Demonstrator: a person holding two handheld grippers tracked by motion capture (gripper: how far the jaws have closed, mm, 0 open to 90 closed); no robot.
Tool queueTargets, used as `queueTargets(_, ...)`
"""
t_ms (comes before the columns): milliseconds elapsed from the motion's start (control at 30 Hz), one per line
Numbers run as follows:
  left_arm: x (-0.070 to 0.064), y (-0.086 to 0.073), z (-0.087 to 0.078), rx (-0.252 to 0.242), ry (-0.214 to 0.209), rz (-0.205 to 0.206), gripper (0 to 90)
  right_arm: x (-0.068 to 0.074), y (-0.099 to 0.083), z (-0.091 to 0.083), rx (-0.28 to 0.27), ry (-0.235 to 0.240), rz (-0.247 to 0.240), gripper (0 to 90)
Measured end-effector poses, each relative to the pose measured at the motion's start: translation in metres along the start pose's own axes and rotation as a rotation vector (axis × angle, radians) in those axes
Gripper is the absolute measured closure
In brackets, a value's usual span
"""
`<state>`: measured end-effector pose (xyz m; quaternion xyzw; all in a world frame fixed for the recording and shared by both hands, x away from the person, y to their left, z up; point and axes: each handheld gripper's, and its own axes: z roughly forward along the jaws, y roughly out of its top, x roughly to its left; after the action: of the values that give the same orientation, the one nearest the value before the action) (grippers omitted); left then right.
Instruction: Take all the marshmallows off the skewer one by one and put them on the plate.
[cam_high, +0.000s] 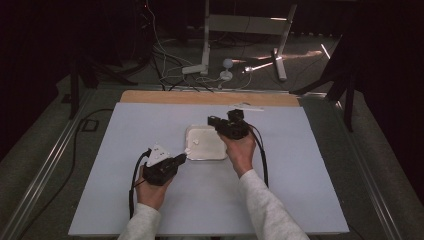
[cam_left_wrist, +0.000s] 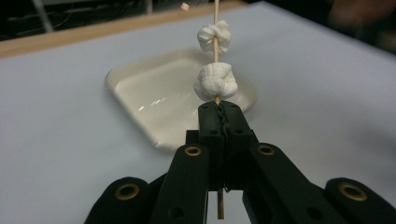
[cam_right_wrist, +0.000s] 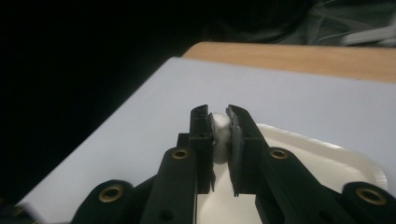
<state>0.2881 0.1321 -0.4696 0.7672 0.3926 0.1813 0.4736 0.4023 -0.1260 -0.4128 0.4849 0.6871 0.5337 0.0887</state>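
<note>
Skewering: two marshmallows (cam_left_wrist: 214, 80) on skewer (cam_left_wrist: 215, 28) (one more (cam_right_wrist: 220, 135) pinched).

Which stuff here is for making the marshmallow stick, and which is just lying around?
In use:
skewer with two marshmallows, clamped in the left hand-held gripper
marshmallow in the right hand-held gripper
white dish

Lying about:
cables on the floor
white frame behind the table

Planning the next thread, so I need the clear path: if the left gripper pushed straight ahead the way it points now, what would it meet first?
Judging by the left gripper view, the left gripper, shut on the skewer with two marshmallows, points over the white tray. The tray's near rim likely comes first, though depth is unclear.
</note>
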Motion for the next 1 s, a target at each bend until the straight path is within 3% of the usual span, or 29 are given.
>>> queueTargets(33, 0.003, -0.003, -0.001, -0.003, -0.007, -0.023, 90.0, -0.007, 0.004, -0.005, -0.015, 0.007, 0.027, 81.9)
queueTargets(100, 0.007, -0.001, -0.002, -0.029, -0.013, -0.052, 90.0, -0.009, 0.009, -0.009, 0.025, 0.034, -0.017, 81.3)
queueTargets(133, 0.007, -0.001, -0.002, -0.029, -0.013, -0.052, 90.0, -0.006, 0.009, -0.011, 0.031, 0.03, -0.053, 81.0)
queueTargets(233, 0.004, 0.002, -0.001, -0.031, -0.007, -0.048, 89.9, -0.003, 0.006, -0.009, 0.052, 0.035, -0.094, 79.9)
queueTargets(333, 0.004, 0.001, -0.001, -0.032, -0.004, -0.041, 89.9, -0.004, 0.002, -0.005, 0.064, 0.04, -0.093, 79.0)
queueTargets(467, 0.006, 0.001, -0.001, -0.039, 0.001, -0.055, 89.8, -0.006, -0.007, 0.001, 0.107, 0.018, -0.131, 77.4)
queueTargets(767, 0.008, 0.0, 0.0, -0.035, 0.003, -0.066, 89.6, -0.023, -0.029, 0.017, 0.192, -0.034, -0.105, 71.5)
queueTargets(833, 0.008, -0.001, 0.001, -0.03, 0.004, -0.067, 89.6, -0.028, -0.033, 0.019, 0.207, -0.04, -0.085, 62.8)
queueTargets(1000, 0.008, -0.001, 0.001, -0.028, 0.007, -0.073, 89.7, -0.031, -0.034, 0.018, 0.206, -0.039, -0.061, 52.2)
